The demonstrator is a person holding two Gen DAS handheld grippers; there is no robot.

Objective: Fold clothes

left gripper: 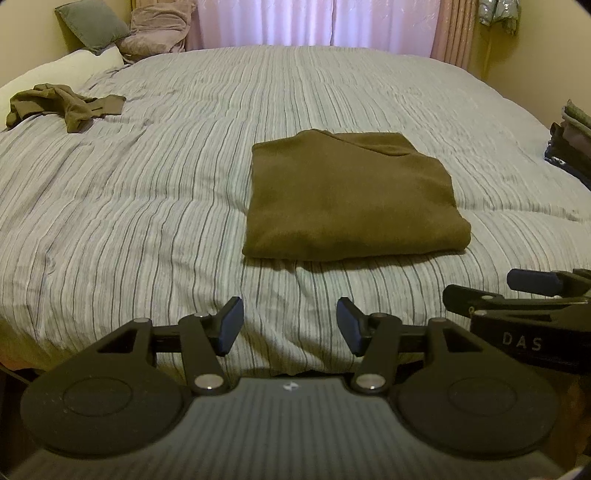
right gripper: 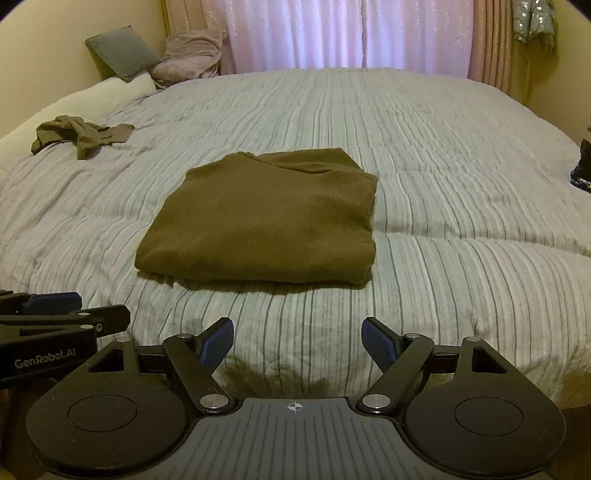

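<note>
A folded olive-brown garment (left gripper: 351, 199) lies flat on the striped bed cover (left gripper: 147, 192); it also shows in the right wrist view (right gripper: 262, 218). A crumpled olive garment (left gripper: 66, 105) lies at the far left by the pillows, also in the right wrist view (right gripper: 83, 134). My left gripper (left gripper: 290, 325) is open and empty, hovering at the near edge of the bed, short of the folded garment. My right gripper (right gripper: 297, 343) is open and empty, beside the left one. Each gripper appears at the edge of the other's view.
A grey pillow (left gripper: 92, 24), a pink bundle (left gripper: 155, 29) and a white pillow (left gripper: 66, 68) sit at the head of the bed. A stack of folded clothes (left gripper: 570, 140) lies at the right edge. Curtains (left gripper: 314, 22) hang behind.
</note>
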